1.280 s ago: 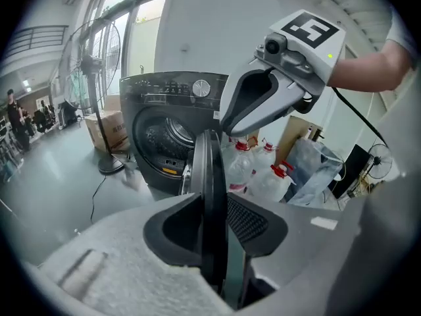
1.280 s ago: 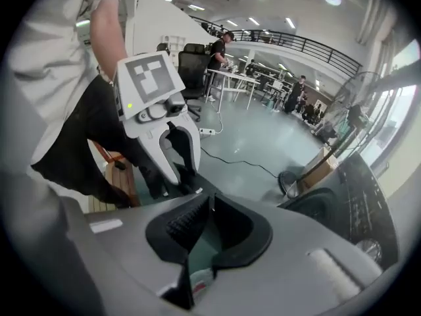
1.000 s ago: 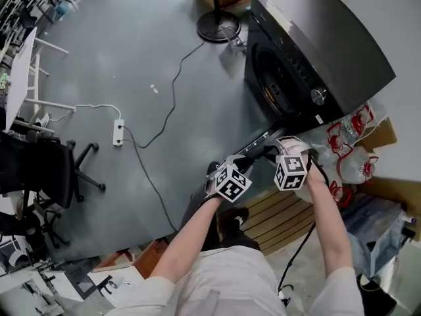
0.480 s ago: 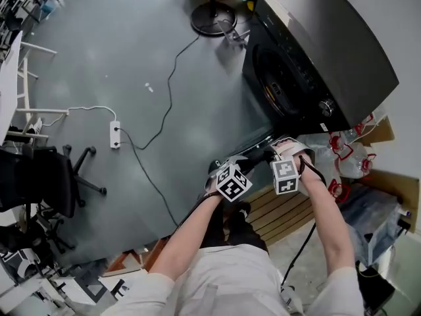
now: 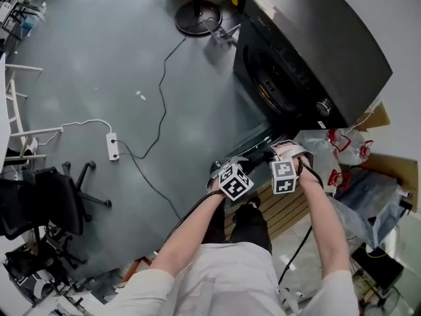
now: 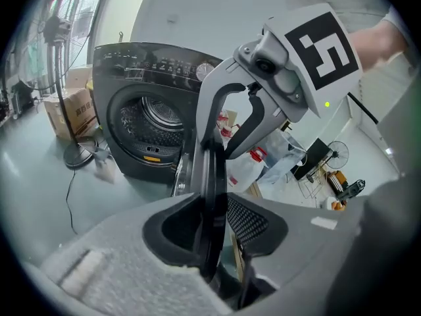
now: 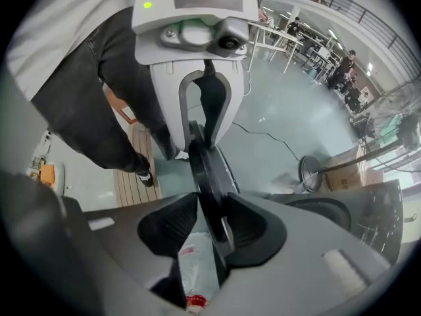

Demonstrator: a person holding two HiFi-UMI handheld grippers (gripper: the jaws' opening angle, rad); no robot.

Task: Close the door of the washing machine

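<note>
A black front-loading washing machine (image 5: 316, 45) stands at the upper right with its round drum opening (image 5: 273, 84) uncovered. Its door (image 5: 253, 142) hangs swung out towards me, seen edge-on. My left gripper (image 5: 253, 158) and right gripper (image 5: 276, 151) both sit on the door's free edge, side by side. In the left gripper view the dark door rim (image 6: 209, 176) runs between the pads of the left gripper (image 6: 214, 222), which press on it. The right gripper view shows the same rim (image 7: 207, 183) clamped in the right gripper (image 7: 209, 226), which points straight down.
A fan stand (image 5: 197, 18) and a cardboard box stand left of the machine. A power strip (image 5: 112, 145) and its cable lie on the grey floor. An office chair (image 5: 46, 203) is at the left. A wooden pallet (image 5: 289, 209) and plastic bottles (image 5: 342, 143) lie at the right.
Both grippers have stayed on the door edge, sinking slightly and shifting a little with it. The head view has drifted, so the machine sits further left in the picture.
</note>
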